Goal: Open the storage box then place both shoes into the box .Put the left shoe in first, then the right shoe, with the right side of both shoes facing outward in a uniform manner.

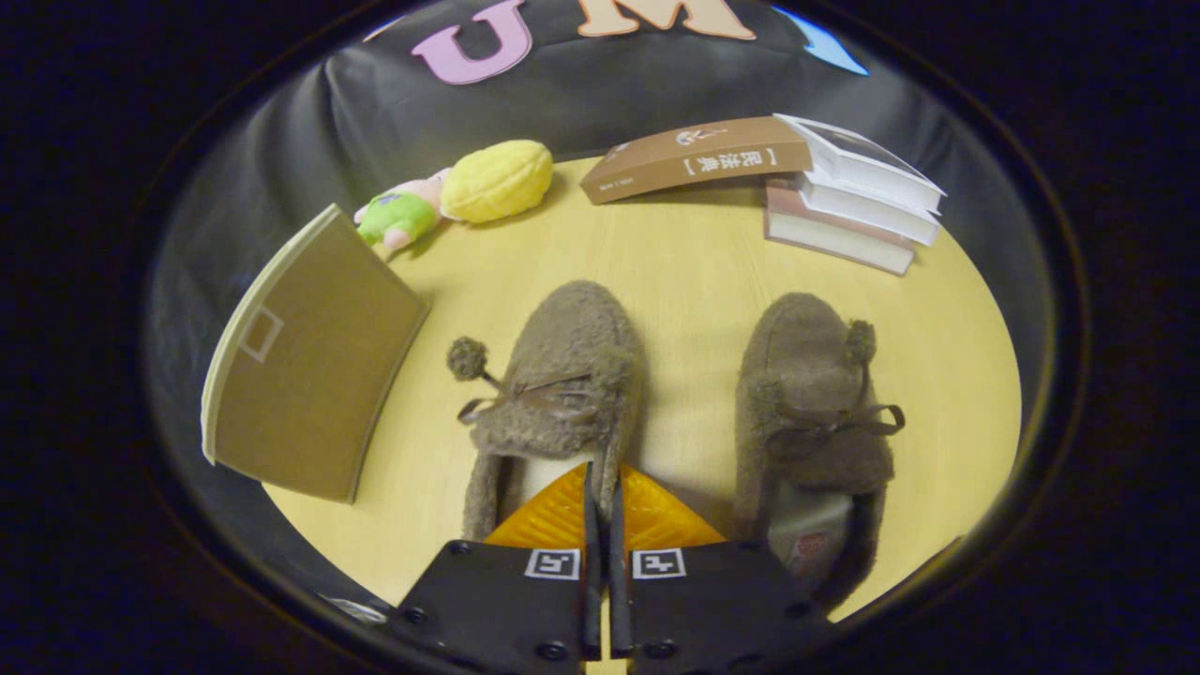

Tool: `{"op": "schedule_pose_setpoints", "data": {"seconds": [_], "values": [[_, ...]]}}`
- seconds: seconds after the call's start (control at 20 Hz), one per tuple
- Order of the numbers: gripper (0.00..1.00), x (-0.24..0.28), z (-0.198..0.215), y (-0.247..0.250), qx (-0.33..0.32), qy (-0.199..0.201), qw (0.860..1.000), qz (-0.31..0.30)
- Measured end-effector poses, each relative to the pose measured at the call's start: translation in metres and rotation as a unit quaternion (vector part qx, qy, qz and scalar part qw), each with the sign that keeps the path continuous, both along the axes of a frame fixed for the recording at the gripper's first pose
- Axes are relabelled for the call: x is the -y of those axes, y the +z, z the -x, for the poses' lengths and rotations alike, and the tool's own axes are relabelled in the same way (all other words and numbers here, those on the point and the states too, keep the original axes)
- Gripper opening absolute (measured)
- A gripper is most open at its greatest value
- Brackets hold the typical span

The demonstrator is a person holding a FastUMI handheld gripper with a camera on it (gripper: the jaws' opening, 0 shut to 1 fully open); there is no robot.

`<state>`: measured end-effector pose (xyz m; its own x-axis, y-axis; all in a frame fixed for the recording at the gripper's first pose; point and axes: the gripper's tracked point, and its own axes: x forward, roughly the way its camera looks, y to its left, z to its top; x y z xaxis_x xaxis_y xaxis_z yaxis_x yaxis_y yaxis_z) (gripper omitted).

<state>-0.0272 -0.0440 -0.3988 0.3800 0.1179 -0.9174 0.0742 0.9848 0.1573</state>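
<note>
Seemingly at the outset of the task, the tool (pixel 600 487) hangs low over the worktop (pixel 694 253), its two fingers drawn almost together with only a thin slit between them and nothing held; the tips lie over the heel opening of the left shoe (pixel 553 394). That shoe, a brown fleecy slipper with a bow and a pompom, lies straight ahead at twelve o'clock from the fingers, toe pointing away. Its mate, the right shoe (pixel 811 412), lies parallel at about one o'clock, just beside the first but not touching it, a strip of bare wood between them. The storage box (pixel 309 356), a flat tan cardboard shape with a small square mark on its upper face, sits at ten o'clock near the worktop's rim and looks closed, so by this evidence no step is done: opening the box, then left shoe, then right shoe, all remain. At eleven o'clock, beyond the box, a yellow plush (pixel 497 180) and a green and pink soft toy (pixel 401 216) rest against the far edge; at one o'clock, a stack of books (pixel 844 202) with a brown book (pixel 694 157) leaning on it. Open wood lies between shoes and books and between box and left shoe, giving room to approach; the box overhangs or borders the near-left edge, which cannot be told exactly.
</note>
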Motion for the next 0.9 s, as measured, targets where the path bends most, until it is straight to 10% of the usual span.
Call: {"op": "schedule_pose_setpoints", "data": {"seconds": [0.9], "values": [[0.03,-0.111,-0.059,0.161,0.074,-0.140,0.977,-0.144]]}}
